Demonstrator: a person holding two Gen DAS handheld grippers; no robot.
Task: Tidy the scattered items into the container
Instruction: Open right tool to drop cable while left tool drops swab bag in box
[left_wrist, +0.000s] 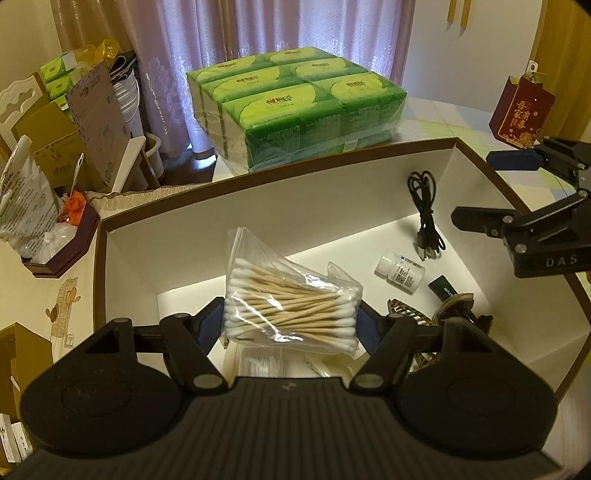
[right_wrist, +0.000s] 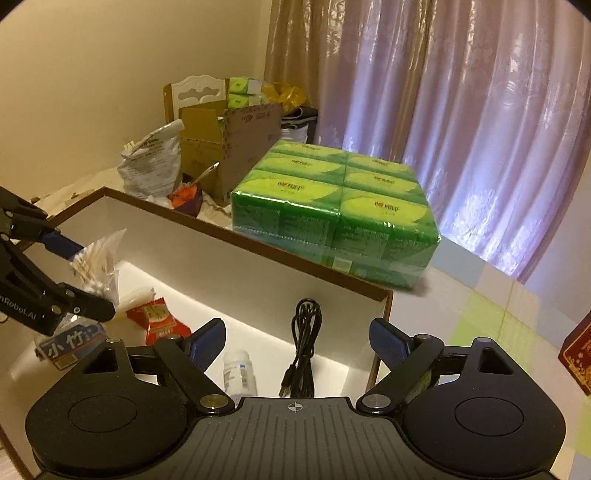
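Left tongs (left_wrist: 290, 325): pinched the clear plastic bag of wooden cotton swabs (left_wrist: 291, 302), held over the white brown-rimmed box (left_wrist: 258, 206) at lower centre.
Right tongs (right_wrist: 297, 341): spread, empty.
Already inside: black coiled cable (right_wrist: 304, 347), small white bottle (right_wrist: 239, 373), red snack packet (right_wrist: 157, 319).
Left: release the bag; desk apparently clear of strays.

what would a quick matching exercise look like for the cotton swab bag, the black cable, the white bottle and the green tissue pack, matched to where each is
Things:
1. bag of cotton swabs
2. black cable
3. white bottle
4. green tissue pack

Places:
A. outside the box, behind its far wall
B. lying on its side on the box floor
C. coiled in the box's far corner
D. held between the left gripper's jaws above the box

Pairs: 1-D, 2-C, 3-B, 4-A
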